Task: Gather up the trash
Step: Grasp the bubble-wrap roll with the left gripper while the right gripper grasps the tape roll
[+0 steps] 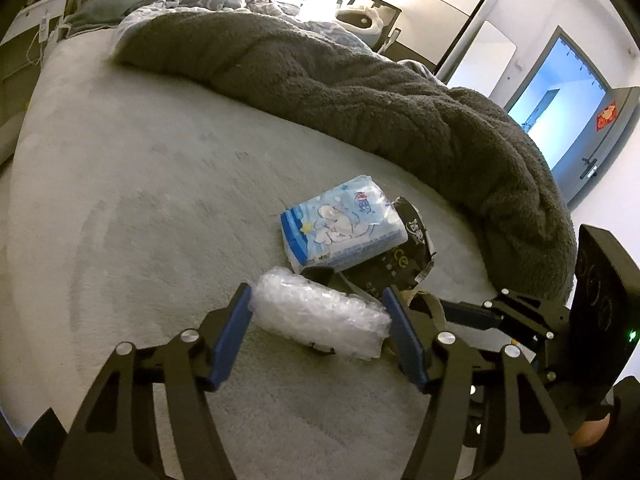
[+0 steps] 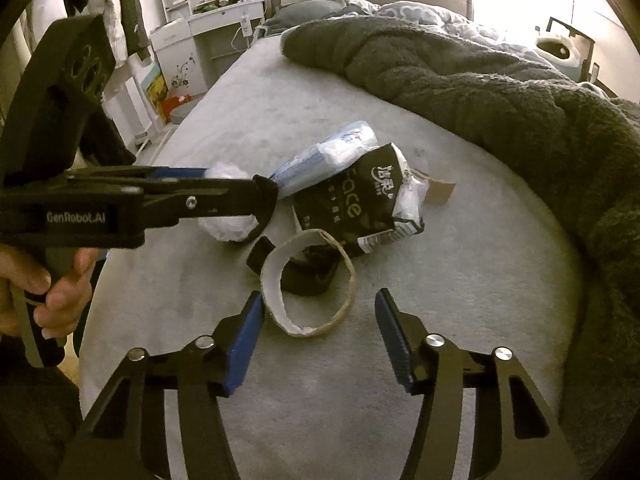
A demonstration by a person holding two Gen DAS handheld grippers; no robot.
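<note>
On the pale grey bed (image 1: 132, 184), the clear crumpled bubble-wrap bundle (image 1: 320, 316) is bracketed by the left gripper (image 1: 318, 334), both blue pads meeting its ends, while the right gripper (image 2: 320, 332) stands spread about the brown cardboard tape ring (image 2: 308, 284), only its left pad touching. Each squeeze is best finished before lifting. Open bed lies leftward; the dark grey fleece blanket (image 2: 460, 80) and the black torn wrapper (image 2: 352, 200) crowd the far side.

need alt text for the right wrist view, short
The right gripper, fingers apart, reaches for a cardboard tape ring on a grey bed. To its left, the left gripper straddles a bubble wrap wad, beside a black wrapper and tissue pack.
</note>
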